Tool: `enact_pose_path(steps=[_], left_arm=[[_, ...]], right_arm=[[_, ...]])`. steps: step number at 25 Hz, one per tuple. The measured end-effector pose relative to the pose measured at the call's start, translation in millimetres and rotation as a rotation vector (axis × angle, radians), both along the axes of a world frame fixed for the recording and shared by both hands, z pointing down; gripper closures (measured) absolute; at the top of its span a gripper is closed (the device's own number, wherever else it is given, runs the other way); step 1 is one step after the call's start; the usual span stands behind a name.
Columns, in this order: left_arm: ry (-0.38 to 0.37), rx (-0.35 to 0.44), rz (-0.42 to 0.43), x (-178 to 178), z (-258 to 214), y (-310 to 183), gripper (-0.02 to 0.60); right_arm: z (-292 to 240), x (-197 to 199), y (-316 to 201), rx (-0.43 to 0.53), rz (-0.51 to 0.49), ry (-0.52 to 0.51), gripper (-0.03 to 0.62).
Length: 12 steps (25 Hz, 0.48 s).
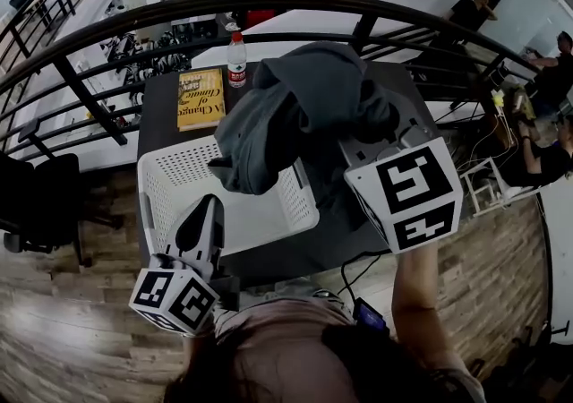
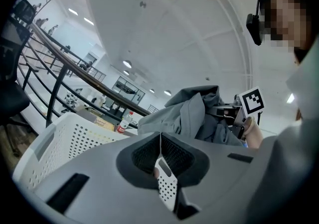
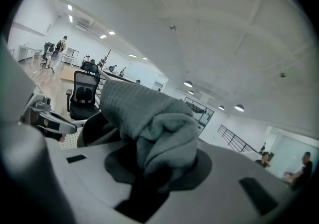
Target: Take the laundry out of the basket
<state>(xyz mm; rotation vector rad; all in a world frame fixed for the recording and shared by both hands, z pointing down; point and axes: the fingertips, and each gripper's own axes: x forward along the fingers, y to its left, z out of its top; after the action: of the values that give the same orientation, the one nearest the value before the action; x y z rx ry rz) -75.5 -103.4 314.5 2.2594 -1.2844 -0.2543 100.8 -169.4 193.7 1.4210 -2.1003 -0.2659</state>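
A white perforated laundry basket sits on the dark table. My left gripper is at the basket's near rim; in the left gripper view the jaws are shut on a piece of that perforated rim. My right gripper is shut on a grey garment, held up above the basket's far right corner with folds hanging toward the basket. The right gripper view shows the bunched grey cloth filling the jaws. The basket floor that shows is bare.
A yellow book and a water bottle lie on the table behind the basket. A curved black railing runs past the table's far side. A black office chair stands at the left. Cables hang off the table's near edge.
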Motion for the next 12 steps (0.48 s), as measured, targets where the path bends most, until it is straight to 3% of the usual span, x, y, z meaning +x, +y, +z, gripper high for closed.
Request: enact_pose_path(steps=[12], left_arm=[[-0.017, 0.010, 0.015, 50, -6, 7, 0.582]], right_arm=[[-18, 63, 12, 0.056, 0.046, -0.049, 0.471]])
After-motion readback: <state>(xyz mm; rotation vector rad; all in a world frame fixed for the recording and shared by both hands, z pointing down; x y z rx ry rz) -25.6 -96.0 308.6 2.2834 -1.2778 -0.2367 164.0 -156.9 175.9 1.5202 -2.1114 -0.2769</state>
